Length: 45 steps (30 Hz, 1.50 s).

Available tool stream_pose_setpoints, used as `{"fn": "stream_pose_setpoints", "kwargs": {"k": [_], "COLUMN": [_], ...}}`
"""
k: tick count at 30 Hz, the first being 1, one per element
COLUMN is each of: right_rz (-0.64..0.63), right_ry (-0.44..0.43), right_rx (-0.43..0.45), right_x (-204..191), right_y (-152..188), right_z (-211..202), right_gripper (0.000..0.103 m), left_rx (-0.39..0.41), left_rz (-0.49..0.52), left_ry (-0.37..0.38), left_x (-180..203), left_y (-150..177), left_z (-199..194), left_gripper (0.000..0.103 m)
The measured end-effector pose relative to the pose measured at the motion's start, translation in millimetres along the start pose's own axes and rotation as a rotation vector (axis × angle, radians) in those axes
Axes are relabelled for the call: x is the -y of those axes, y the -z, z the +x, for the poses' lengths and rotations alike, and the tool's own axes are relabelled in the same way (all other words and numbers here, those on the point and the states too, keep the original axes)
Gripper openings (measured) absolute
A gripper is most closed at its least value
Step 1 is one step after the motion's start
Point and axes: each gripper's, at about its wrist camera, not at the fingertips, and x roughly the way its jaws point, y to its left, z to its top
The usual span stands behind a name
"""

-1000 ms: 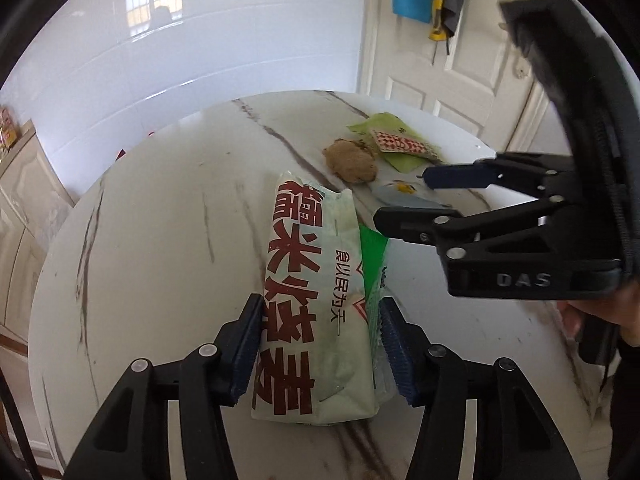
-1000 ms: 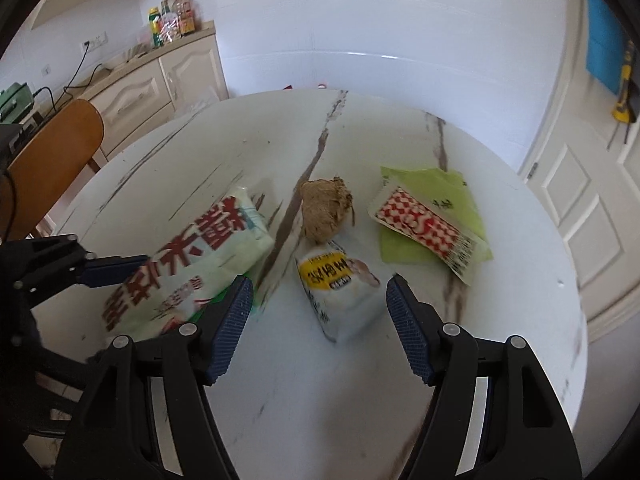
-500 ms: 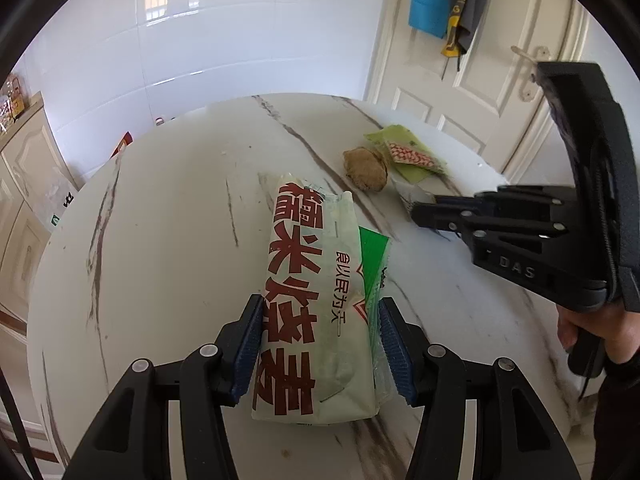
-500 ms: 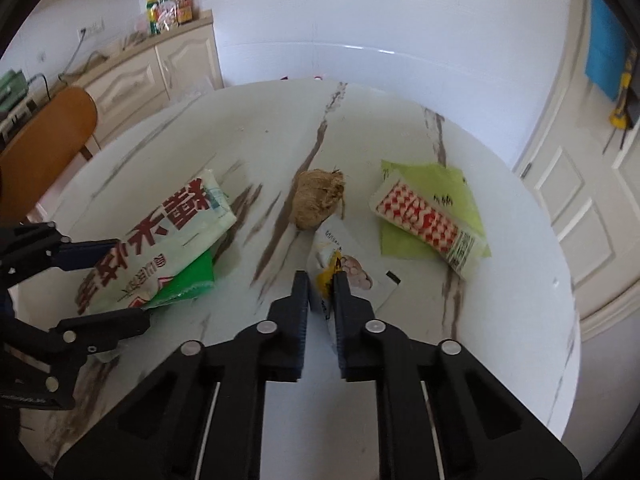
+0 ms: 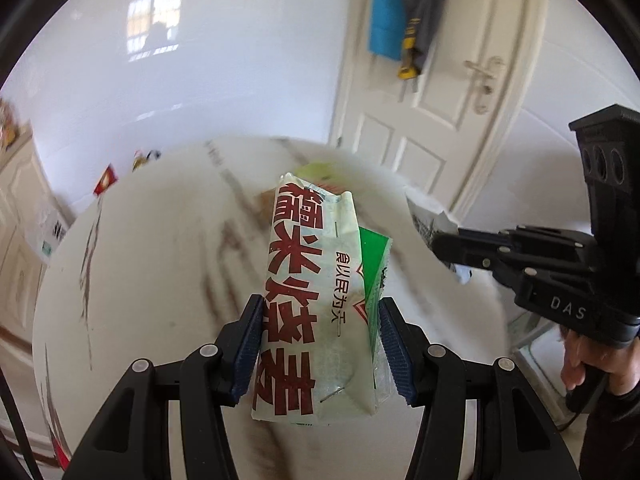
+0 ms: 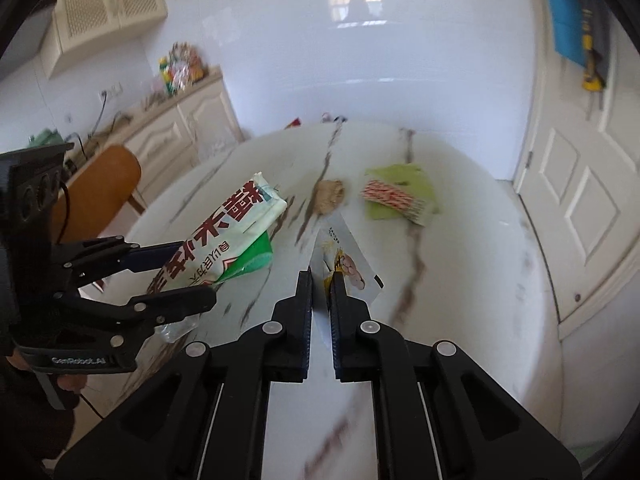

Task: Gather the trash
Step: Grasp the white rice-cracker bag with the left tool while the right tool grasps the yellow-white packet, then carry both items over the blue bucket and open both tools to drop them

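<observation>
Above marble table point(image 6: 460, 240), we hold both loads: left gripper point(image 5: 320, 344) clamps rice-snack bag point(image 5: 316, 288) lengthwise along fingers; right gripper point(image 6: 321, 280), pinched tight, grips small wrapper point(image 6: 344, 256). Checkered packet point(image 6: 394, 196) lies ahead, nearer right gripper.

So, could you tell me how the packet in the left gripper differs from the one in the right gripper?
The left gripper holds a long pale green bag with big red characters; the right gripper holds a small white pouch with a food picture. The bag is bulky and keeps the jaws wide apart, while the pouch is pinched flat between nearly closed jaws. Both are clear of the marble table, each clamped at one end.
</observation>
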Motion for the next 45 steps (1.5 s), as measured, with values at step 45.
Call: {"fn": "stream_pose_setpoints", "kwargs": {"k": [45], "right_rz": [0.733], "right_ry": [0.078], "right_rx": [-0.002], "right_x": [351], "right_y": [269], "right_z": [2], "right_gripper": [0.01], "left_rx": [-0.357], "left_rz": [0.304], "left_ry": [0.055], "left_x": [332], "left_y": [-2], "left_z": [395], "left_gripper": [0.058]}}
